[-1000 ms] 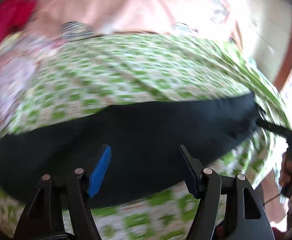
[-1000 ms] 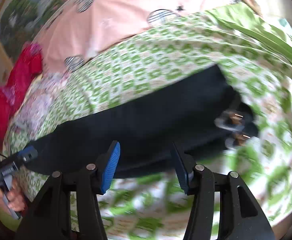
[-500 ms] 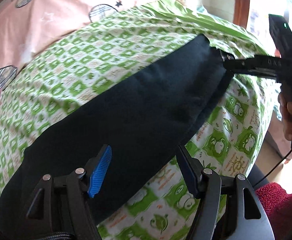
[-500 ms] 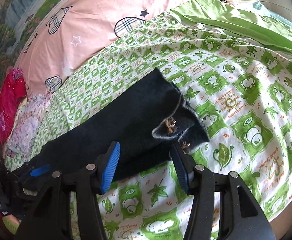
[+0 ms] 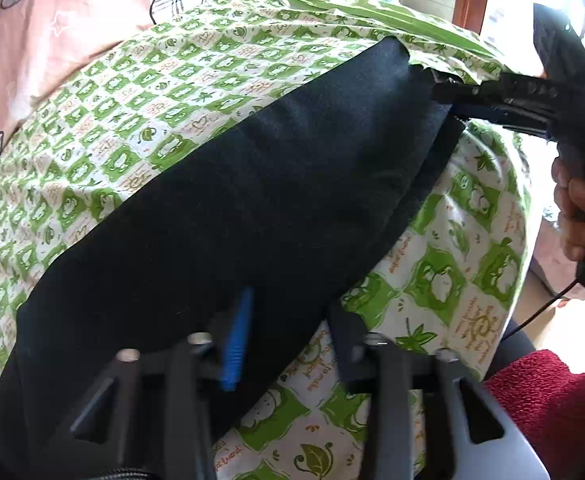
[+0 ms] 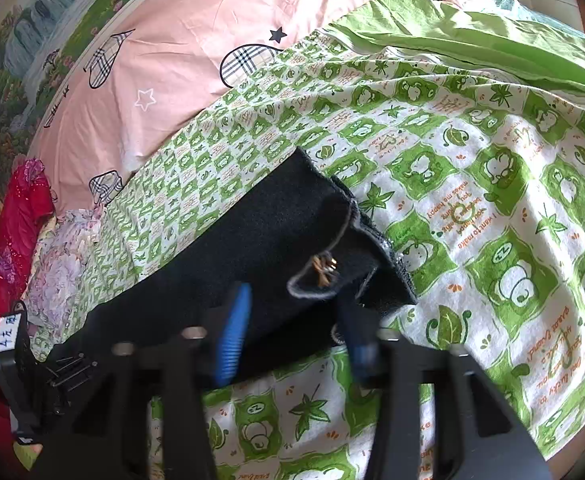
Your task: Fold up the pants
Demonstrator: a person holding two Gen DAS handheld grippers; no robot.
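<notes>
Green-and-white checked bedding [image 6: 472,184] printed with small cartoon figures and leaves covers the bed, and the black pants [image 5: 252,184] lie stretched across it in a long band.

Seen from its own camera, the left tongs [image 5: 288,336] sit low over the near end of the pants, and the jaws are closing; the blue pad [image 5: 236,340] lies over the black cloth while the other finger stands over the bedding just past the cloth's edge, so the hem runs between them (whether the pads already press on it cannot be told through the blur). In the right wrist view these same tongs show at the far left end of the band, with a white label on the body.

The right tongs [image 6: 292,332] are at the opposite end of the pants, jaws likewise closing, with the waistband corner and its small gold clasp [image 6: 324,266] between the fingers; contact with the cloth is not clear. From the left camera, the right tongs' black fingers reach onto that far end, and a hand [image 5: 576,212] grips the handle, a thin cable trailing below it.

Further out, a pink sheet [image 6: 196,40] with plaid hearts and stars lies behind the green bedding, red fabric [image 6: 8,248] is heaped at the left, and a dark red towel [image 5: 548,404] shows at the lower right of the left view.
</notes>
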